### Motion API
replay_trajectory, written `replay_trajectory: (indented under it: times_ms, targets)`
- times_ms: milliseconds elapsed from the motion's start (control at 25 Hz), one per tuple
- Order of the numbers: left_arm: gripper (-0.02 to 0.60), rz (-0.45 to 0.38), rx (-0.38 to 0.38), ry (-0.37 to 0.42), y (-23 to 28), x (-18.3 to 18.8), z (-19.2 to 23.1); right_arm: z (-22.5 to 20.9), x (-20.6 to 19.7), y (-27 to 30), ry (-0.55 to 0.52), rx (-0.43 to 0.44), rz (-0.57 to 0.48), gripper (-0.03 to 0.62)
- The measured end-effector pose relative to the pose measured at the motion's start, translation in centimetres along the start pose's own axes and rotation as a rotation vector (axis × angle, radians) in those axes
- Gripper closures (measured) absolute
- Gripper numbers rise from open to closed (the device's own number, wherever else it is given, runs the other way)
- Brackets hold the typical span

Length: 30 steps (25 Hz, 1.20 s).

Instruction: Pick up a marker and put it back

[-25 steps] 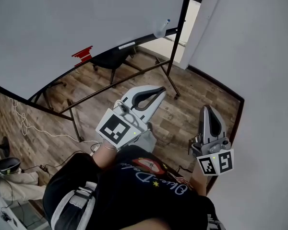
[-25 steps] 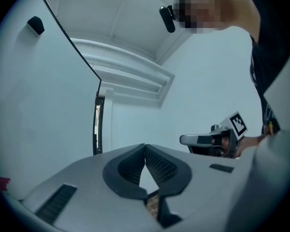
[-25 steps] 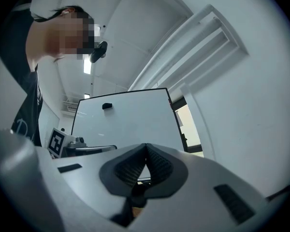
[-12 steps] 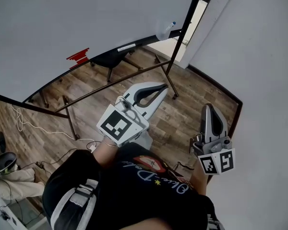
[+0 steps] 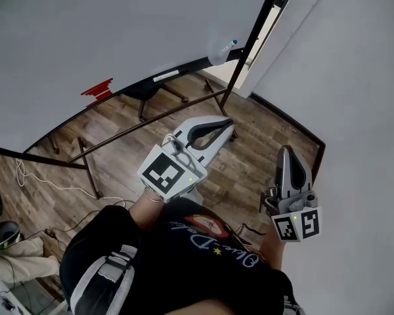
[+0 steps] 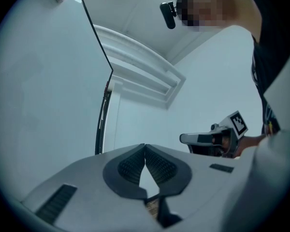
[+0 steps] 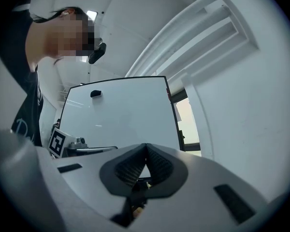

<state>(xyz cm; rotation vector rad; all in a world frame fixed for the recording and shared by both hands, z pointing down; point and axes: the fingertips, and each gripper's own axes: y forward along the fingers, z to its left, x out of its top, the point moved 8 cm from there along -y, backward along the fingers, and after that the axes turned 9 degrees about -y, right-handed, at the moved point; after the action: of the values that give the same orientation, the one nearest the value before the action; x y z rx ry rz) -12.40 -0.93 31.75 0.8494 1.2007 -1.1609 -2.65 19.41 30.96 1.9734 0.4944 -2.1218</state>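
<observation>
Below, smooth whiteboard (image 5: 118, 25), wood-grain plank floor (image 5: 269, 136); slim blue-tipped marker (image 5: 230, 44), perhaps.

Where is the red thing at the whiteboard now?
Head view, upper left: the red thing sits at the bottom edge of the whiteboard, left of a white stick-like item, well ahead of the left claw.

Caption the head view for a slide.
Left gripper and right gripper, both shut and empty, face a whiteboard over wood floor.
</observation>
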Motion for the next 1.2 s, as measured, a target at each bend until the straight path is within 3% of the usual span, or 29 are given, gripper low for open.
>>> replay_trajectory:
  times_ms: [480,920,1200]
  targets:
    - [0.578,0.01,-0.031,0.003,4.7,0.4,5.2,-3.8,-1.4,5.7,0.015,-0.026,-0.005,0.595]
    - [0.578,0.027,0.037,0.003,5.0,0.2,9.1,-4.8,-3.2,10.7,0.04,0.025,-0.007,0.595]
    - [0.578,-0.002,0.164,0.0,5.6,0.4,11.0,-7.4,-3.9,14.7,0.05,0.129,-0.011,0.595]
